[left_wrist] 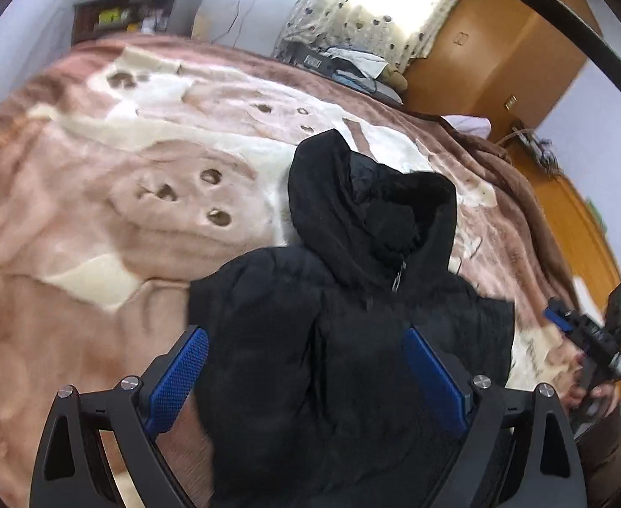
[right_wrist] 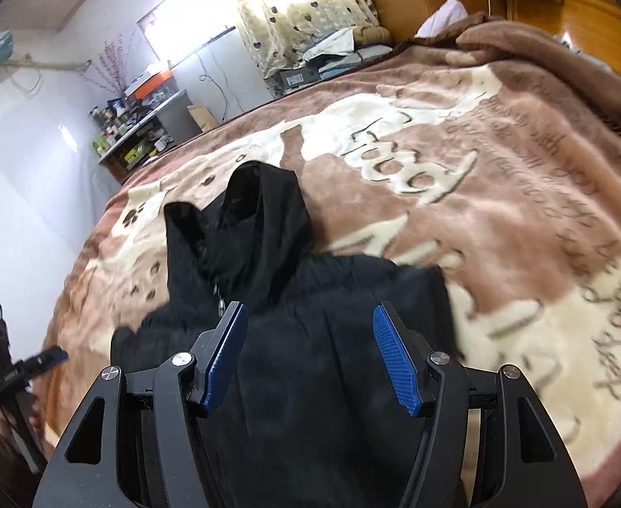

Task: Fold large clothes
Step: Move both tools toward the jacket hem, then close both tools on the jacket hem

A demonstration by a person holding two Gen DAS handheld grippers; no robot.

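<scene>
Closest to my left wrist camera, my left gripper (left_wrist: 306,364) hangs spread wide and released, its blue pads (left_wrist: 175,385) apart above the black hooded jacket (left_wrist: 353,296), clasping nothing. My right gripper (right_wrist: 310,351) is likewise released, its blue fingers (right_wrist: 395,364) parted over the same garment, nothing between them. From the left view the right gripper shows at the far right edge (left_wrist: 564,317), held in my right hand (left_wrist: 594,385); from the right view the left gripper shows at the lower left edge (right_wrist: 39,360). Beyond the pads, the jacket lies flat on the bed, on a brown and cream plush blanket (left_wrist: 99,211) patterned with paw prints and lettering. Its body is bunched nearest me, the zipper pull (left_wrist: 398,279) sits at the collar, and the hood (left_wrist: 353,194) points away toward the middle of the blanket. Farther off stand a cluttered shelf (right_wrist: 141,135) against the wall, a heart-printed curtain (right_wrist: 293,8) over a bright window, and a wooden wardrobe (left_wrist: 501,55).
</scene>
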